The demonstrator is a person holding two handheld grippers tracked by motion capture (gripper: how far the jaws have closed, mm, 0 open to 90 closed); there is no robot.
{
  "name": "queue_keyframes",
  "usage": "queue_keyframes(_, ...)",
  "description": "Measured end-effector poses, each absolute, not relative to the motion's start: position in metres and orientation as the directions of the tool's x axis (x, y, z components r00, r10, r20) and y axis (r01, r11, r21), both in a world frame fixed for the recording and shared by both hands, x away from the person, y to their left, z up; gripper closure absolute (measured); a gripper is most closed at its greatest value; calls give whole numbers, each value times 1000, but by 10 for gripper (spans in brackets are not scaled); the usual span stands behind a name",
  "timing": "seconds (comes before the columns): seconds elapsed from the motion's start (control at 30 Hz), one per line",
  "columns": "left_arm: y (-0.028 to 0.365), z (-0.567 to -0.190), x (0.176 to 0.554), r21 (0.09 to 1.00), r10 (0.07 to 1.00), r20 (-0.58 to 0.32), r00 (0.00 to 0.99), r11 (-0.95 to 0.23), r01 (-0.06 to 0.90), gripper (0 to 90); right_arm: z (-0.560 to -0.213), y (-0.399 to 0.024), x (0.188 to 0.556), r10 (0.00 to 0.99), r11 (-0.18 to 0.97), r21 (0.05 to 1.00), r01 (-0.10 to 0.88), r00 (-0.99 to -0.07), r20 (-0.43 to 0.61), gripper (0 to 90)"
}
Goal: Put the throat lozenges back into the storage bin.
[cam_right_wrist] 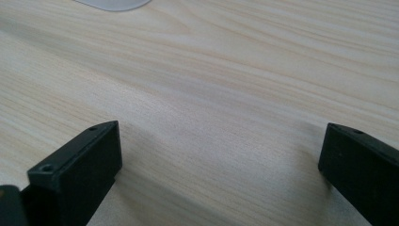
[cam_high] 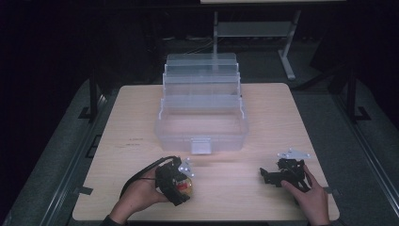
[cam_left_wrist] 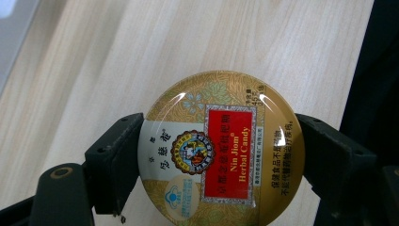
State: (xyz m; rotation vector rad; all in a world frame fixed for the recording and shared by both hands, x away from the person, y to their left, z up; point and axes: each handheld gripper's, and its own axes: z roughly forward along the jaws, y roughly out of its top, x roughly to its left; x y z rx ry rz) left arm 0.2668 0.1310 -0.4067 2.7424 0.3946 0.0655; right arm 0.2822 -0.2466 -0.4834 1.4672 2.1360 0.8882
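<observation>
From the high view, your left gripper point(cam_high: 181, 181) sat low on the near left of the tabletop point(cam_high: 273, 117), your hand point(cam_high: 141, 195) wrapped behind it, with a round candy tin point(cam_high: 186, 187) showing red and gold between its fingers. The clear plastic box point(cam_high: 202, 125) stood open just beyond, its tiered trays stepped back and its main compartment empty. Your right gripper point(cam_high: 277, 174) rested on the near right, well apart from the tin, so your left hand was plainly the one placed to carry it. The box lay forward and slightly right of the tin; I judged that the line the next move would turn on.

In the left gripper view, the fingers point(cam_left_wrist: 115, 162) were clenched on the tin's rim from both sides, label up, wood grain beneath.

In the right gripper view, the fingers point(cam_right_wrist: 82, 169) stood spread wide over bare wood, grasping nothing.
</observation>
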Motion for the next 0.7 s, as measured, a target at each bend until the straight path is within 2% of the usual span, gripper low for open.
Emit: queue_keyframes(0.7, 134, -390, 277, 370, 293, -10, 956, -887, 276, 196, -483, -247, 282, 929, 247, 695, 675, -369, 28, 0)
